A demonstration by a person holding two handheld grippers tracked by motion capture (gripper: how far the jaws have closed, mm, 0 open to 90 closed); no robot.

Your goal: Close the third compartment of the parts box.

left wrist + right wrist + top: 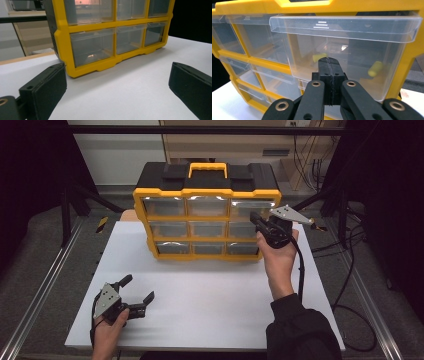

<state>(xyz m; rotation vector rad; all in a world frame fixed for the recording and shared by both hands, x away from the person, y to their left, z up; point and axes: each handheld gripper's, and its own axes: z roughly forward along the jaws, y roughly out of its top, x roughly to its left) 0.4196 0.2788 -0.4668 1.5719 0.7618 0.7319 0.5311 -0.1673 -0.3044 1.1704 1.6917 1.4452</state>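
A yellow and black drawer cabinet [207, 185] with clear plastic drawers stands at the back of the white table [210, 290]. My right gripper [256, 217] is held up at its top right drawer [342, 42], jaws pressed together with nothing between them [329, 61]. The tips sit just below the drawer's front lip; contact cannot be told. Two small yellow pieces [375, 68] lie inside that drawer. My left gripper [139, 287] rests low near the table's front left, open and empty [116, 72], facing the cabinet's bottom row [92, 46].
Metal rails [45, 285] run along both sides of the table. Black cables [350, 285] trail off to the right. Dark frame posts [67, 210] stand behind the cabinet's left and right. White table surface lies between the left gripper and the cabinet.
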